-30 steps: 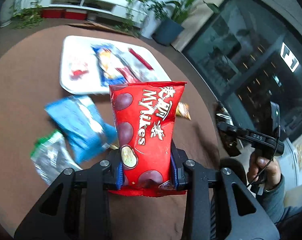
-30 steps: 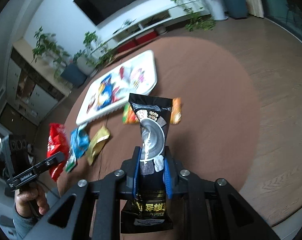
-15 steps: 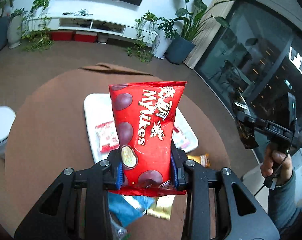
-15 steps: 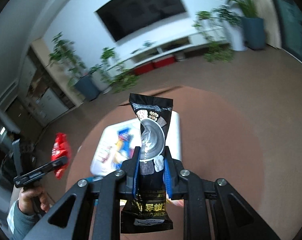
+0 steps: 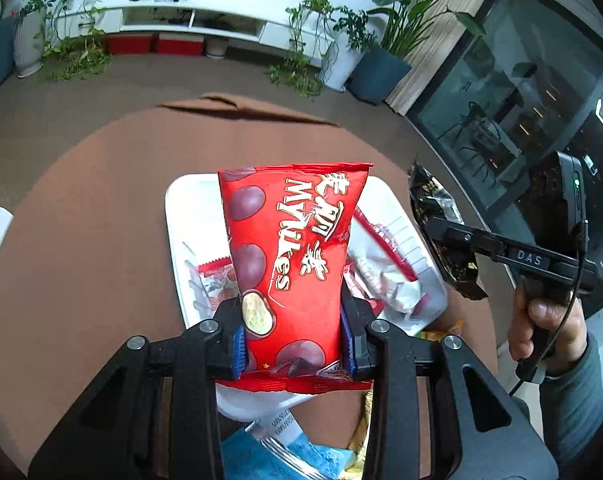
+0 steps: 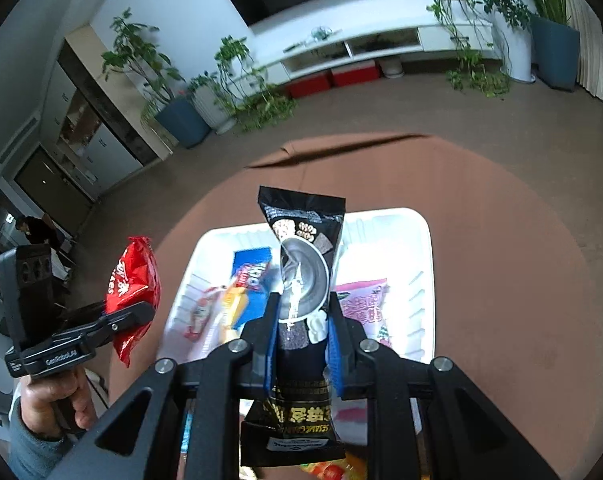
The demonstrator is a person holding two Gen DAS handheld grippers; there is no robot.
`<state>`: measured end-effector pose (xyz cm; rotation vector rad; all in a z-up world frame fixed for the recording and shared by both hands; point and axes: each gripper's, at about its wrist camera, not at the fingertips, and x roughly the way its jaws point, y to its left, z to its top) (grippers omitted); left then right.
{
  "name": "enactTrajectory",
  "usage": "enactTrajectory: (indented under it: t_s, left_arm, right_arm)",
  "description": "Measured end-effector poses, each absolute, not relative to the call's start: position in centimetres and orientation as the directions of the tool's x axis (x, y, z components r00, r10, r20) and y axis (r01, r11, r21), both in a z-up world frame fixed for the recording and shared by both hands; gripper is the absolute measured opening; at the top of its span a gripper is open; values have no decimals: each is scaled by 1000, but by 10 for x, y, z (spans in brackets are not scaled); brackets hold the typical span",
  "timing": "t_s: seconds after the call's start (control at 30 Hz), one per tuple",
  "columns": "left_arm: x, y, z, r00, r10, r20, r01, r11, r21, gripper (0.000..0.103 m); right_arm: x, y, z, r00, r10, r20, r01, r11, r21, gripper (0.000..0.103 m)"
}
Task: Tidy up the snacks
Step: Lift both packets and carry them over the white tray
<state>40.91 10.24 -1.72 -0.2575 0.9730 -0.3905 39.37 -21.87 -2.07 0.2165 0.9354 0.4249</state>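
My left gripper [image 5: 293,340] is shut on a red MyLikes snack bag [image 5: 291,256] and holds it upright above the near end of the white tray [image 5: 177,216]. My right gripper [image 6: 301,332] is shut on a black sesame snack bag [image 6: 303,264], held upright over the same tray [image 6: 421,240]. The right gripper with its black bag also shows in the left wrist view [image 5: 445,236], and the left gripper with the red bag shows in the right wrist view [image 6: 135,292]. The tray holds several packets, among them a blue one [image 6: 251,280] and a pink one [image 6: 361,300].
The tray lies on a round brown table [image 5: 81,220]. A blue packet [image 5: 317,460] and a yellow packet [image 5: 363,432] lie on the table below my left gripper. An orange packet [image 5: 445,330] lies by the tray's near right corner. Plants and a TV shelf stand beyond.
Both grippers have swung in over the tray, each keeping its bag. The tray looks closer and more central in both views than before.
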Motion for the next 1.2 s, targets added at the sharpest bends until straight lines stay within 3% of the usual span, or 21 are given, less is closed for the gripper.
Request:
enactTrajectory:
  t_s: [0.5, 1.2]
  left_arm:
    - [427, 83, -57, 456, -358, -815, 166, 934, -317, 32]
    - [441, 39, -81, 466, -266, -844, 165, 963, -213, 33]
  right_arm:
    - [424, -214, -57, 500, 321, -805, -222, 945, 239, 22]
    - [416, -186, -71, 510, 273, -816, -276, 950, 145, 23]
